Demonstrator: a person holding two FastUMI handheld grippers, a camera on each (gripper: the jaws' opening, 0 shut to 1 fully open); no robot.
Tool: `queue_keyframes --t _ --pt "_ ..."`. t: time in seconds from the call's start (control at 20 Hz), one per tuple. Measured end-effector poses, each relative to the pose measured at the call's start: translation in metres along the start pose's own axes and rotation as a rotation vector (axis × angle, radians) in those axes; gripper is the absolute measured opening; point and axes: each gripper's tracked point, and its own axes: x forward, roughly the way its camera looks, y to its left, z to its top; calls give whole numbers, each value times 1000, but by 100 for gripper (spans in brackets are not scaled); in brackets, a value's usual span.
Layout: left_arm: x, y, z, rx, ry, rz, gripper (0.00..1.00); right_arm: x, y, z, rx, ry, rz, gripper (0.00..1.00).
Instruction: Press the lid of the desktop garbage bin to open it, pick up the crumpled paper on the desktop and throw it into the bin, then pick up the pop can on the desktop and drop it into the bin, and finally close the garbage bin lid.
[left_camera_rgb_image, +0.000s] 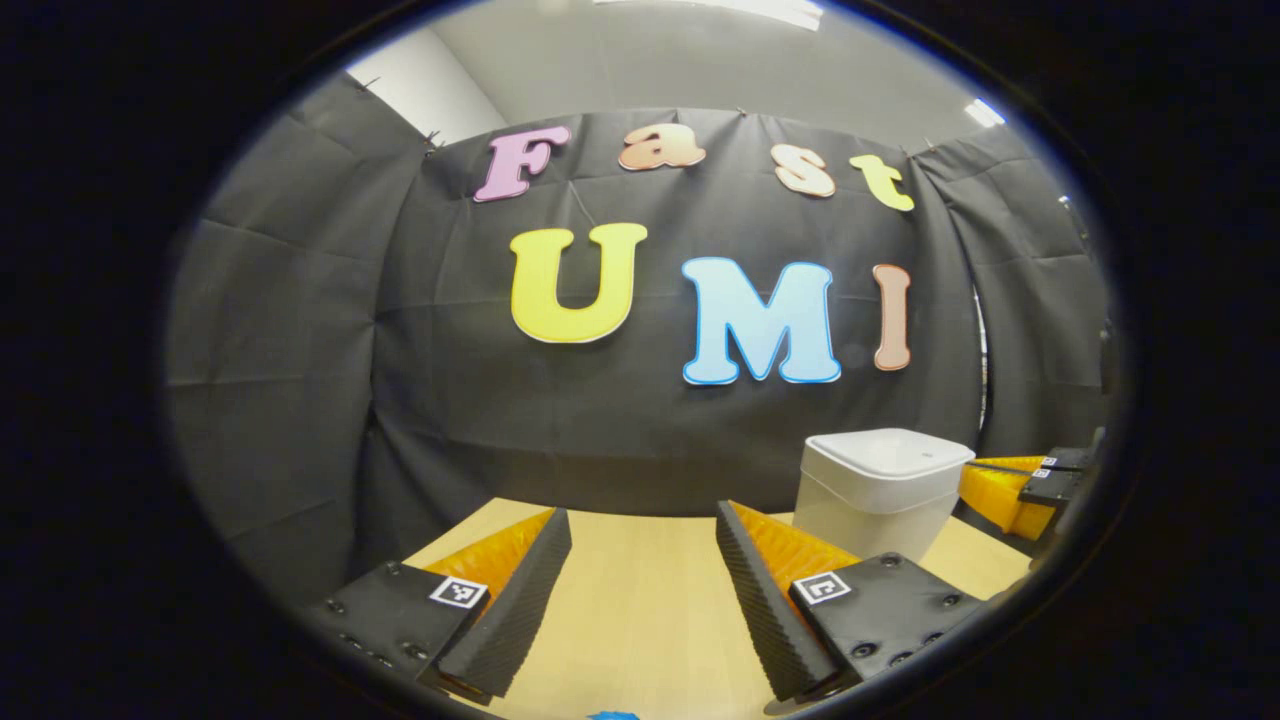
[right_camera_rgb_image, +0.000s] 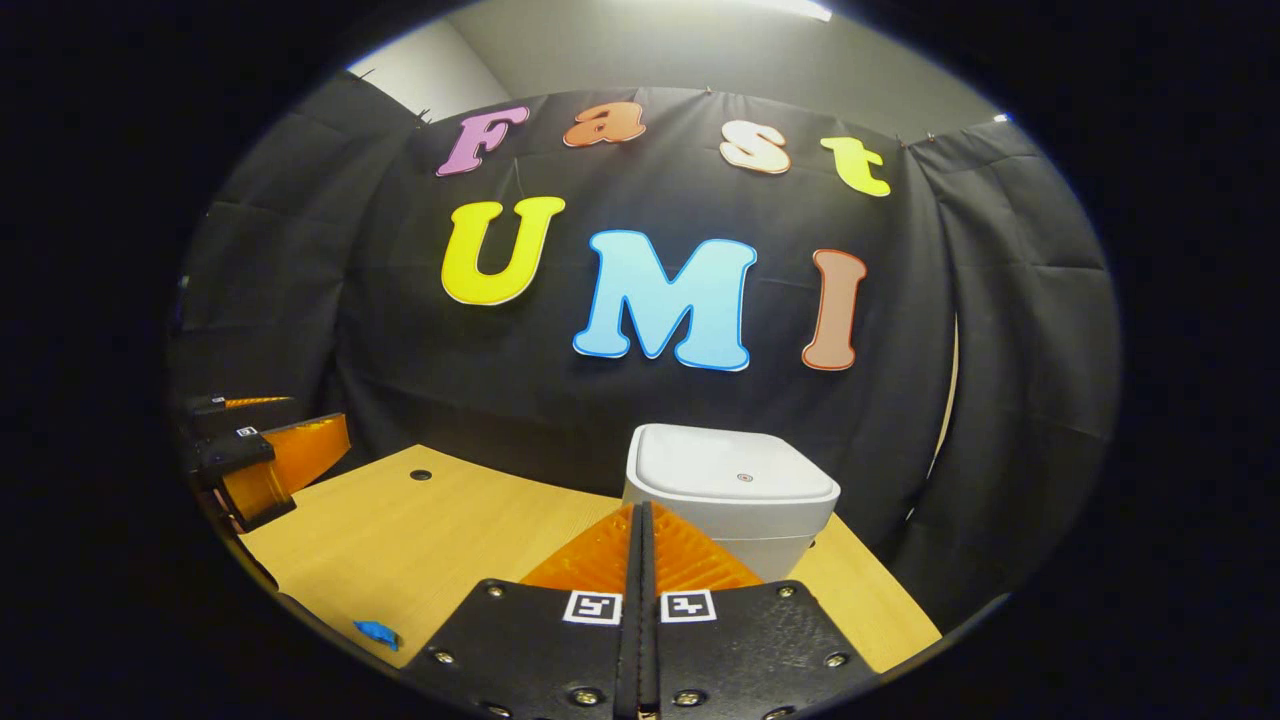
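Observation:
The white desktop bin (right_camera_rgb_image: 735, 490) stands on the wooden table with its lid down flat. My right gripper (right_camera_rgb_image: 640, 510) is shut with nothing between its fingers, its tips just in front of the bin's front wall, below the lid's edge. In the left gripper view the same bin (left_camera_rgb_image: 880, 490) stands to the right, and the right gripper (left_camera_rgb_image: 1025, 490) shows beside it at the far right. My left gripper (left_camera_rgb_image: 643, 512) hangs open over bare table, holding nothing. It also shows from afar as the left gripper (right_camera_rgb_image: 270, 460) at the table's left edge.
The light wooden table (right_camera_rgb_image: 430, 550) has a small round hole (right_camera_rgb_image: 421, 474) near its back left. A small blue scrap (right_camera_rgb_image: 377, 632) lies near the front edge, and the blue scrap (left_camera_rgb_image: 612, 715) also shows below my left fingers. Black cloth walls close the back and sides.

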Motion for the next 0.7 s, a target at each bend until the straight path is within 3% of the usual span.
queue_keyframes --t 0.4,0.7 --pt "-2 5 -1 -2 6 6 95 14 -12 4 22 4 23 0" --pt "-7 10 -1 16 13 4 95 55 -43 10 52 6 -34 0"
